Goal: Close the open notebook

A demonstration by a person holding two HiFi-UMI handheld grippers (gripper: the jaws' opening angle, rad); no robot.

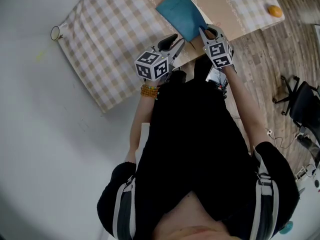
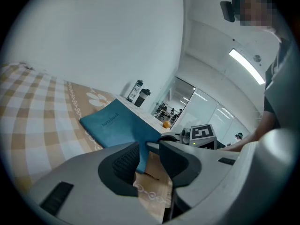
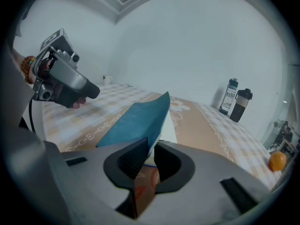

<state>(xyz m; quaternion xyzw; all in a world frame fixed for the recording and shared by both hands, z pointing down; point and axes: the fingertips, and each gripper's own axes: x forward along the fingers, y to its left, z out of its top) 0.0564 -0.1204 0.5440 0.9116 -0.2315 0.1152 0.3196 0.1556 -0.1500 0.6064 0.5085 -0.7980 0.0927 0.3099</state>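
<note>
Closing step near done: our right gripper narrow round notebook cover edge, left gripper wide; next we let cover drop flat.

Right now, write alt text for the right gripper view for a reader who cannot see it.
A teal notebook cover, tilted up over white pages, has its near corner between the right gripper's parted jaws. The left gripper hovers upper left above a checked tablecloth; two bottles and an orange at right.
</note>
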